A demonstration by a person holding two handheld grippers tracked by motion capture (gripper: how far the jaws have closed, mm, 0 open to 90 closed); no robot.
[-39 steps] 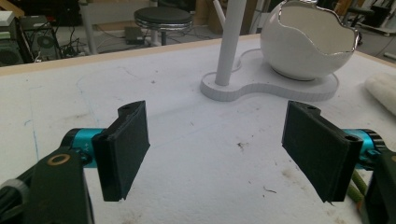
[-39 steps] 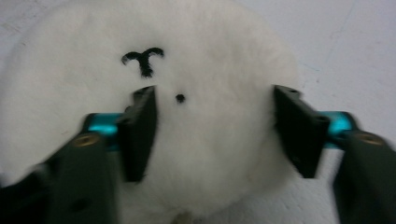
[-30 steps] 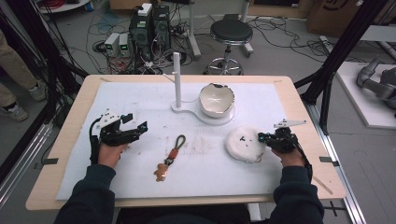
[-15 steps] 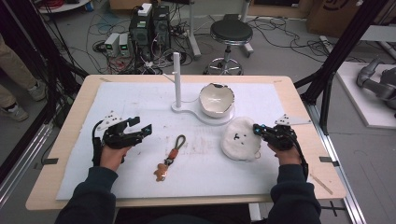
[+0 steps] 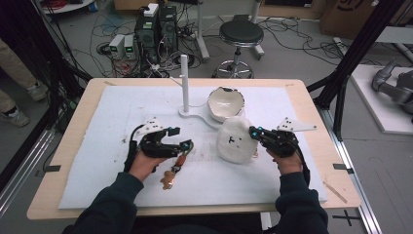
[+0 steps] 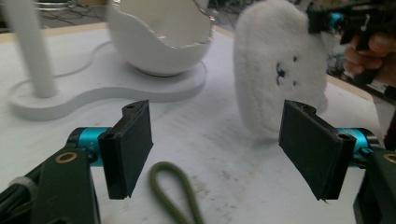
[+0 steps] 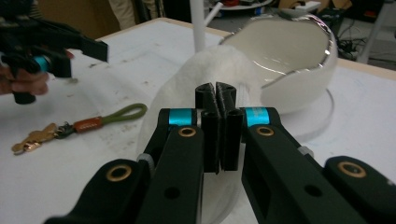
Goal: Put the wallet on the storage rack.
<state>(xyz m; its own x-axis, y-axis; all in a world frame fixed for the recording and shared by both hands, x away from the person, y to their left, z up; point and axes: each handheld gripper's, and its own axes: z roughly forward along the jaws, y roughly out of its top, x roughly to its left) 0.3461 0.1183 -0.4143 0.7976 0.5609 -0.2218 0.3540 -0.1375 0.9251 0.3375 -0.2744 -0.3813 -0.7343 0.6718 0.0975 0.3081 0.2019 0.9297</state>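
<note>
While its jaws are clenched on the fluffy white plush [image 5: 234, 140], the right gripper [image 5: 254, 131] is held near the surface's right edge. The left gripper [image 5: 179, 138] is spread wide above the braided keychain [image 5: 176, 165], toward the near edge.

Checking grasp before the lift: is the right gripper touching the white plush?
Touching. In the right gripper view the right gripper has its jaws pinched shut on the edge of the white plush.

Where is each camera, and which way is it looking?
High view: above the person's side, looking forward and down at the table; forearms, left gripper and right gripper show.
Left gripper view: rides the left gripper, facing the white plush toy and eggshell bowl; its open jaws show.
Right gripper view: rides the right gripper, jaws shut on the plush toy.
All three share the plush toy, bowl and green-looped keychain.
</note>
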